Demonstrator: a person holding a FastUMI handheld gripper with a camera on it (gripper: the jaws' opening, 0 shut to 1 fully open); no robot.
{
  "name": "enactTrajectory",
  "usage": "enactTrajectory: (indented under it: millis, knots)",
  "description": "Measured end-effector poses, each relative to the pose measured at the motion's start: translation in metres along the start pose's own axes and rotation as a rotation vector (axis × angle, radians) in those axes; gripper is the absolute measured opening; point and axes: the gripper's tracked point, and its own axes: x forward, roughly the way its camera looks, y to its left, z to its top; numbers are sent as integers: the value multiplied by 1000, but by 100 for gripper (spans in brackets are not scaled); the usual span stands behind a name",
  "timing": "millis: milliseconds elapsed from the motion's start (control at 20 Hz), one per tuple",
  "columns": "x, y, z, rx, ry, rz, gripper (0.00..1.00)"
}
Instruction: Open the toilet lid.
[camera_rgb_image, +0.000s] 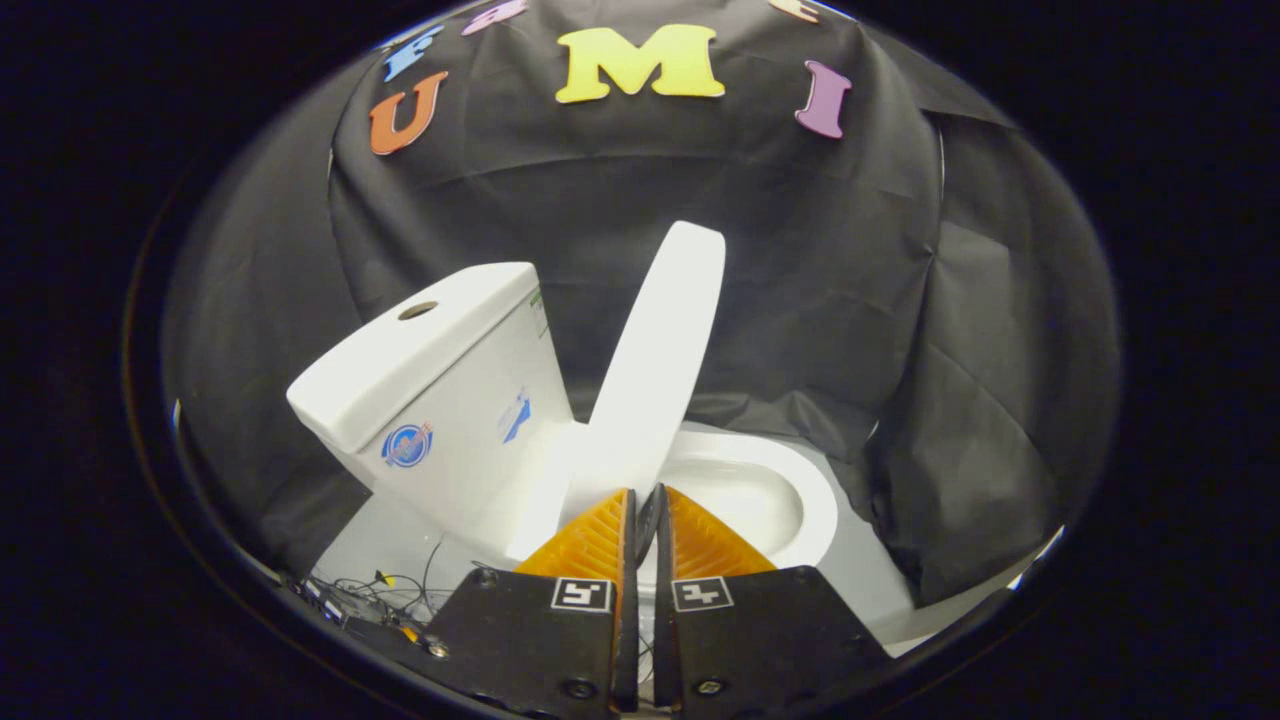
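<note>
Gripper (645, 500): fingers (600, 540) closed tip to tip w/ only a thin slit between, nothing held. Just ahead of tips: toilet lid (655, 370), raised, standing near upright, leaning slightly away from the tank (440, 390). Tips sit at lid's lower end, contact not clear. Open bowl (790, 500) beside lid, beyond fingers. Loose wires (380, 585) on the floor near tank base.

A pale floor (400, 545) carries a white toilet (450, 420), with a tangle of thin wires (375, 590) lying beside the toilet's base, left of the gripper (645, 500), whose fingers are closed together
</note>
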Motion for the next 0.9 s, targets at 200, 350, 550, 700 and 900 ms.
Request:
enactTrajectory:
  millis: [200, 350, 550, 700, 900]
  knots:
    - [-4, 11, 2, -24, -13, -18, 9]
    - [-7, 22, 4, -74, -30, -32, 9]
    - [-5, 39, 8, -112, -50, -51, 9]
    - [-4, 54, 10, -155, -65, -54, 9]
    - [-1, 72, 15, -212, -90, -66, 9]
